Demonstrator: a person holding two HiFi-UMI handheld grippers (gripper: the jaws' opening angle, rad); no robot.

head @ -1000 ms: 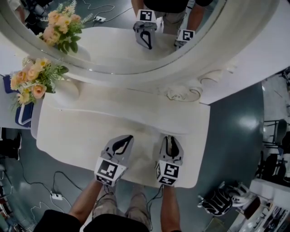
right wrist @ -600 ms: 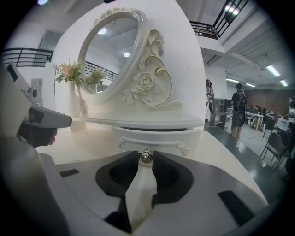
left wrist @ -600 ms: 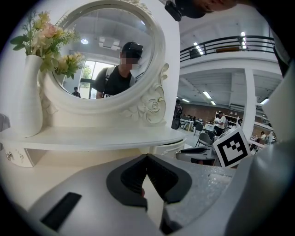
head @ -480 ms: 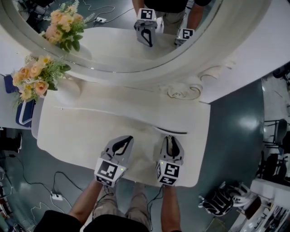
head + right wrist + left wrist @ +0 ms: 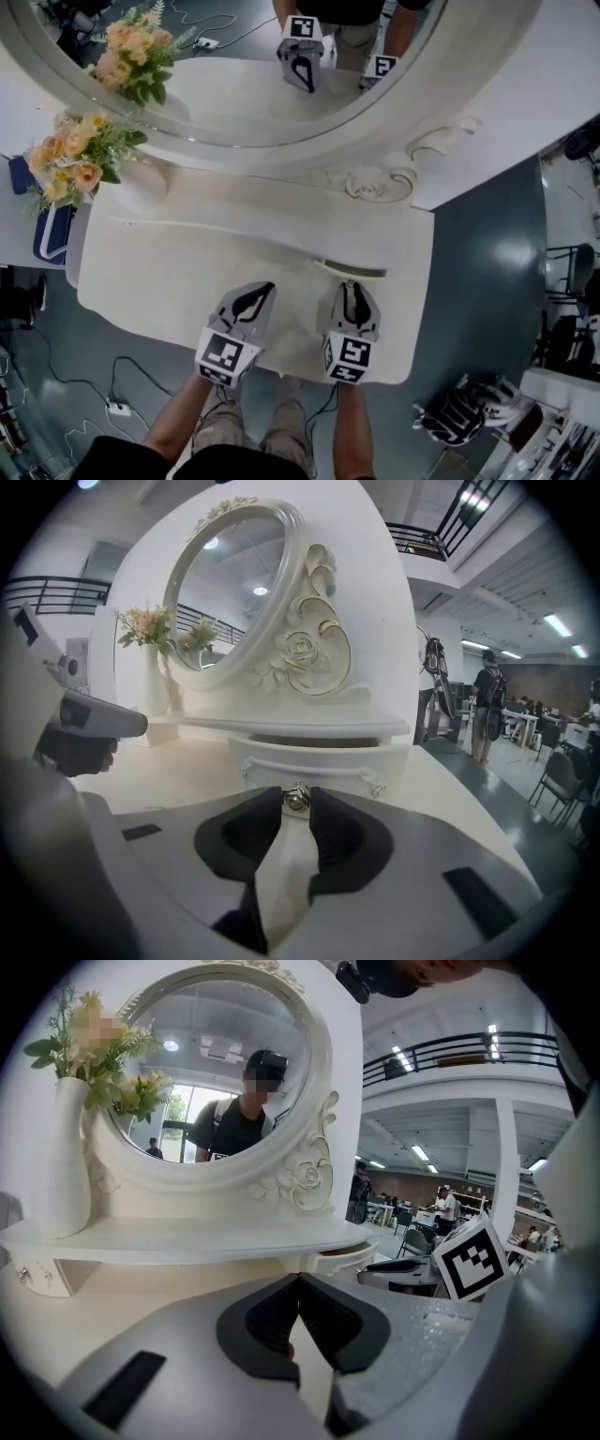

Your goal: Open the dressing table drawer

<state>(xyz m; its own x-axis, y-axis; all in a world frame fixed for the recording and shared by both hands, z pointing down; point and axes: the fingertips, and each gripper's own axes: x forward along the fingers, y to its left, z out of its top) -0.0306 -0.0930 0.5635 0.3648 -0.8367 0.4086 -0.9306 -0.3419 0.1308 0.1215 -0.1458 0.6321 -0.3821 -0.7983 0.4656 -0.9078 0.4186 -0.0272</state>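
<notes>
Centre of the right gripper view: the right gripper (image 5: pixel 297 810) is clamped on the metal knob (image 5: pixel 297 797) — the drawer (image 5: pixel 319 759) sits just behind, slightly pulled out. The left gripper (image 5: pixel 298 1283), jaws together and empty, hovers over the worktop (image 5: pixel 112 1288).

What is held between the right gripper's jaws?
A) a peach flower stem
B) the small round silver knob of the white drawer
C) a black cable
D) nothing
B: the right gripper pinches the small round silver knob on the white drawer front.
</notes>
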